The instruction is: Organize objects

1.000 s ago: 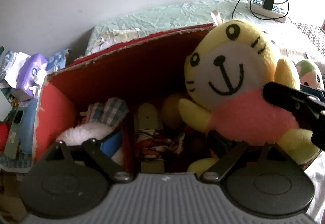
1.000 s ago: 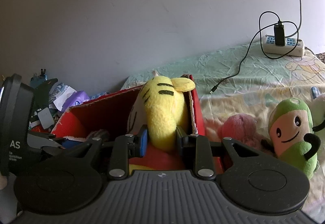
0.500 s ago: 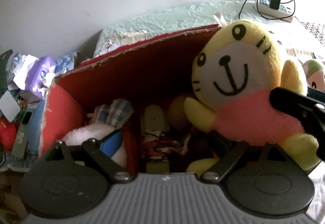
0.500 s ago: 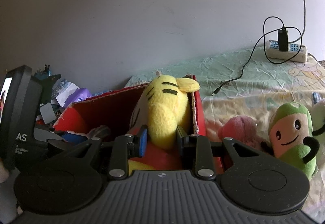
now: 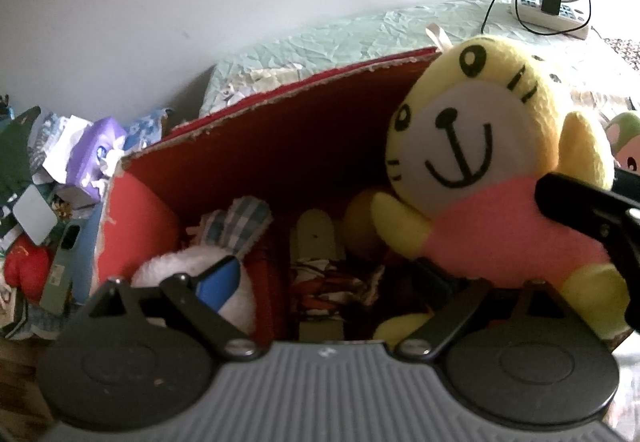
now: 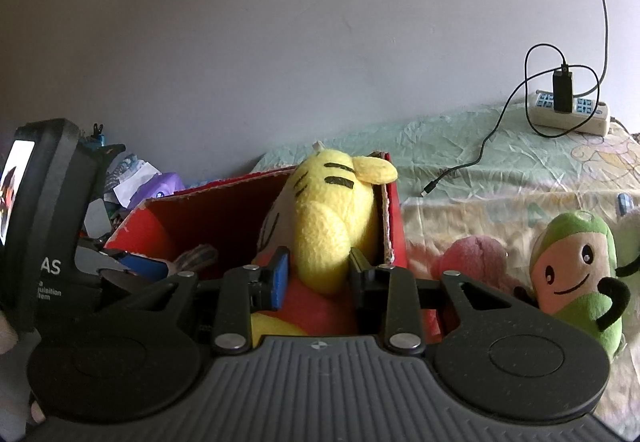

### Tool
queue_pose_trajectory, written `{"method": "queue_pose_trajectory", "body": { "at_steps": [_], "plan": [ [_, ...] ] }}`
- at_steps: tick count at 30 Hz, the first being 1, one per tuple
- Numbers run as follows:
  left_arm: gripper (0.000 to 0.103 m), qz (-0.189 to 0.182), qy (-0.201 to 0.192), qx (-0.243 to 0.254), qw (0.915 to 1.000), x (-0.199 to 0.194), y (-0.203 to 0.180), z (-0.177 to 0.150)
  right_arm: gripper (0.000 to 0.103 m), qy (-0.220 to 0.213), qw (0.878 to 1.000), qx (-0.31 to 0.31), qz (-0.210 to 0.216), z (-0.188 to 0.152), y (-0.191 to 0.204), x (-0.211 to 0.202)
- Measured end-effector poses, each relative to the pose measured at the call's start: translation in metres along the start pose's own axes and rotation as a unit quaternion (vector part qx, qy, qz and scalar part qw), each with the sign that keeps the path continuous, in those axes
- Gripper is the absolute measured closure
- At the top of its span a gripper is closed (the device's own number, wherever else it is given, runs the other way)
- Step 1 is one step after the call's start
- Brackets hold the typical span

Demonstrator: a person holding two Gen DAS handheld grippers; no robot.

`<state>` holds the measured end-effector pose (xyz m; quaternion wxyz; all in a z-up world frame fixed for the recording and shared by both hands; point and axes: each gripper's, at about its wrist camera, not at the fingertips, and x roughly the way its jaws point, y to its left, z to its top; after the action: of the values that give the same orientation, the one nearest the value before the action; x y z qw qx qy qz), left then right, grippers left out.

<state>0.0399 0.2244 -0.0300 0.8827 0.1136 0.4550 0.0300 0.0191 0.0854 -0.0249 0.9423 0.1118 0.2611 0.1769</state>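
Note:
A yellow cat plush point(image 5: 460, 145) in a pink shirt sits upright at the right end of the red cardboard box point(image 5: 280, 97). My right gripper point(image 6: 320, 274) is shut on the plush's yellow arm point(image 6: 328, 217), its pads flanking it closely and easing apart. One of its black fingers point(image 5: 580, 201) shows against the pink shirt in the left wrist view. My left gripper point(image 5: 328, 282) hangs over the box's middle with its jaws opening wide and gripping nothing. Below it lie a white plush point(image 5: 188, 262) and a plaid cloth point(image 5: 236, 222).
A green avocado plush point(image 6: 576, 274) and a pink plush point(image 6: 476, 258) lie on the bed right of the box point(image 6: 394, 209). A power strip point(image 6: 568, 113) with a cable sits at the back right. Left of the box is clutter, including a purple tissue pack point(image 5: 92, 157).
The left jaws have spread a little wider over the box. The right pads have drawn slightly apart around the plush's arm. Both views have tilted a little.

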Motion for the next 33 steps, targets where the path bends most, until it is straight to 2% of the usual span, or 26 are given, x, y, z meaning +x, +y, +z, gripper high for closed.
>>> {"method": "queue_pose_trajectory", "body": {
  "at_steps": [11, 20, 24, 27, 31, 33],
  "plan": [
    [0.009, 0.021, -0.006, 0.001, 0.9998, -0.001, -0.003, -0.002, 0.07, -0.013, 1.0, -0.016, 0.01, -0.003, 0.0, -0.001],
    [0.008, 0.031, -0.012, -0.008, 0.9994, -0.001, -0.003, -0.002, 0.07, 0.008, 0.999, -0.022, 0.034, 0.002, -0.006, -0.002],
    [0.009, 0.041, -0.02, -0.03, 0.9985, -0.008, -0.001, -0.003, 0.069, 0.026, 0.998, -0.001, 0.056, 0.007, -0.013, -0.006],
    [0.009, 0.059, -0.036, -0.037, 0.9969, -0.024, -0.004, -0.004, 0.068, 0.037, 0.996, 0.018, 0.075, 0.01, -0.021, -0.009],
    [0.009, 0.1, -0.058, -0.019, 0.9931, -0.046, -0.016, -0.012, 0.068, 0.042, 0.993, 0.033, 0.103, 0.012, -0.032, -0.018],
    [0.009, 0.104, -0.06, -0.023, 0.9925, -0.053, -0.017, -0.015, 0.068, 0.041, 0.991, 0.038, 0.118, 0.013, -0.037, -0.026]
  ]
}}
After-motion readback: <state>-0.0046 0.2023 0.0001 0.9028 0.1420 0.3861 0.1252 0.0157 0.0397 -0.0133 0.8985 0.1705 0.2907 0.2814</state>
